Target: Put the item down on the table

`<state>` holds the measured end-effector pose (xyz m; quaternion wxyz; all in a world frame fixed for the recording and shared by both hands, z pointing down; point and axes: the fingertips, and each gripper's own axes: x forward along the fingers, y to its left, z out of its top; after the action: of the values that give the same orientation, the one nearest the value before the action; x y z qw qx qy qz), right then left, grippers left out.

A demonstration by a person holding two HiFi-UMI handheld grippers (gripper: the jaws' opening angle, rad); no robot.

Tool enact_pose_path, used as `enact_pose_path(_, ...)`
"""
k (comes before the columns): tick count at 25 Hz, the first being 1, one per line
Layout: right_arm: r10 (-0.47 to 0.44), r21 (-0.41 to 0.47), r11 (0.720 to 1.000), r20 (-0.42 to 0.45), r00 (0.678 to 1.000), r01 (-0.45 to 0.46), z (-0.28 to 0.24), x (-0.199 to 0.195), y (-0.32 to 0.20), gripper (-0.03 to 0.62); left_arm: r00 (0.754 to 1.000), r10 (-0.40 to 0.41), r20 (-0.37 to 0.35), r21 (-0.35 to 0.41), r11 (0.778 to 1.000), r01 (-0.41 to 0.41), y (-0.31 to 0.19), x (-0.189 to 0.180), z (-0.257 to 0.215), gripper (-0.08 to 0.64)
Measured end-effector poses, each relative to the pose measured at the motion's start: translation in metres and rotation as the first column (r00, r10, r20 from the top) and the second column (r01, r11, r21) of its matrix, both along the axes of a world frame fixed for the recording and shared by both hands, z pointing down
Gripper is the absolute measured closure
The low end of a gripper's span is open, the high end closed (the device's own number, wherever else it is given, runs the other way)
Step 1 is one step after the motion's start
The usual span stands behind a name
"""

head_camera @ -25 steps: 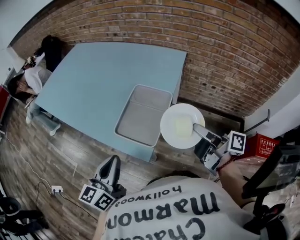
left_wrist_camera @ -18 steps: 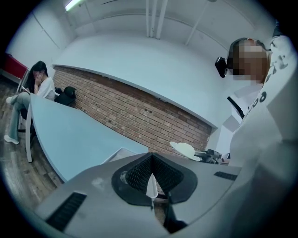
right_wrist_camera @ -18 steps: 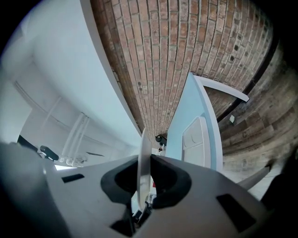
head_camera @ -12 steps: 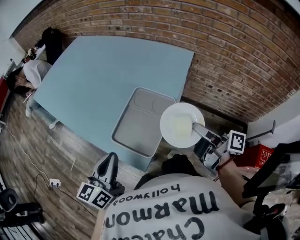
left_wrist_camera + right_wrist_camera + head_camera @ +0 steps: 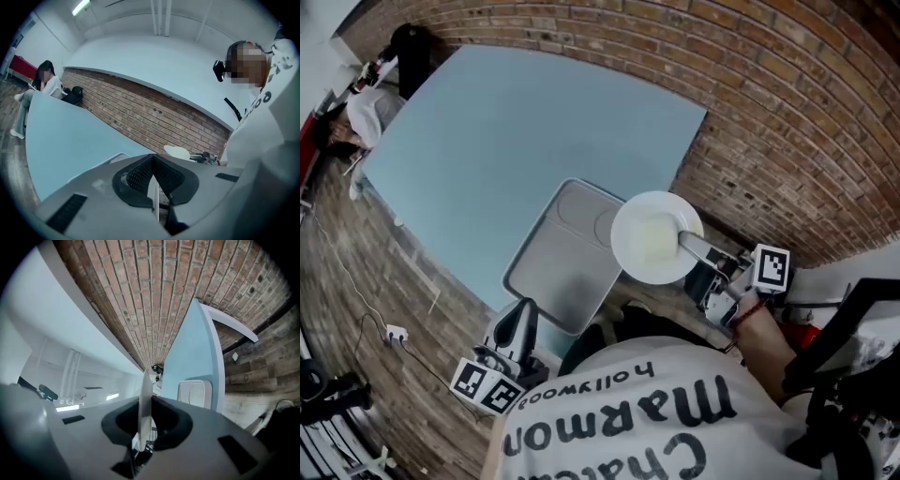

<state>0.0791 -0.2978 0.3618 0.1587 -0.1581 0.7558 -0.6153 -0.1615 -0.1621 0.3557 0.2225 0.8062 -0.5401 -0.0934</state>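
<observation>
While the right hand-held gripper (image 5: 682, 242) clamps the rim of the round white plate (image 5: 645, 236), with its jaws narrow on the thin edge, the plate is level and in the air, not set down. In the head view the plate overlaps the far right end of the grey rectangular tray (image 5: 553, 272). The tray lies at the near right corner of the pale blue counter (image 5: 516, 122). The left hand-held gripper (image 5: 523, 314) has its jaws together with nothing between them, and it is just off the counter's near edge.
</observation>
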Motion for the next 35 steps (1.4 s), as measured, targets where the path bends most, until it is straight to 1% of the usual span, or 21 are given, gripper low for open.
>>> enact_pose_path(3, -0.062, -0.022, 0.998, 0.003, 0.998, 0.062, 0.005, -0.006, -0.021, 0.557, 0.998, -0.061, -0.014, -0.014, 0.998, 0.061, -0.009, 0.004, 0.004, 0.554)
enact_pose_path(6, -0.137, -0.043, 0.99, 0.007, 0.991, 0.137, 0.01, -0.015, -0.036, 0.557, 0.992, -0.124, -0.03, -0.031, 0.992, 0.123, -0.014, 0.006, 0.007, 0.554)
enact_pose_path(10, -0.206, -0.067, 0.976, -0.001, 0.979, 0.205, 0.021, -0.025, -0.055, 0.557, 0.983, -0.183, -0.018, -0.053, 0.982, 0.182, -0.017, 0.01, 0.009, 0.554)
enact_pose_path(15, -0.294, -0.1, 0.951, -0.006, 0.956, 0.292, 0.041, -0.039, -0.073, 0.557, 0.958, -0.288, -0.001, -0.095, 0.953, 0.287, 0.001, 0.011, 0.012, 0.554)
enact_pose_path(21, -0.341, -0.112, 0.934, -0.01, 0.94, 0.338, 0.058, -0.068, -0.09, 0.557, 0.924, -0.383, -0.013, -0.13, 0.917, 0.378, 0.021, -0.002, 0.02, 0.554)
enact_pose_path(25, -0.39, -0.136, 0.913, -0.016, 0.921, 0.384, 0.072, -0.084, -0.094, 0.557, 0.908, -0.419, -0.004, -0.153, 0.897, 0.414, 0.028, -0.004, 0.024, 0.554)
enact_pose_path(29, -0.429, -0.149, 0.896, -0.039, 0.903, 0.419, 0.089, -0.099, -0.106, 0.557, 0.894, -0.449, 0.006, -0.159, 0.882, 0.444, 0.021, -0.011, 0.028, 0.554)
enact_pose_path(35, -0.474, -0.146, 0.876, -0.076, 0.877, 0.46, 0.097, -0.107, -0.109, 0.557, 0.883, -0.47, 0.01, -0.157, 0.871, 0.465, 0.017, -0.006, 0.027, 0.554)
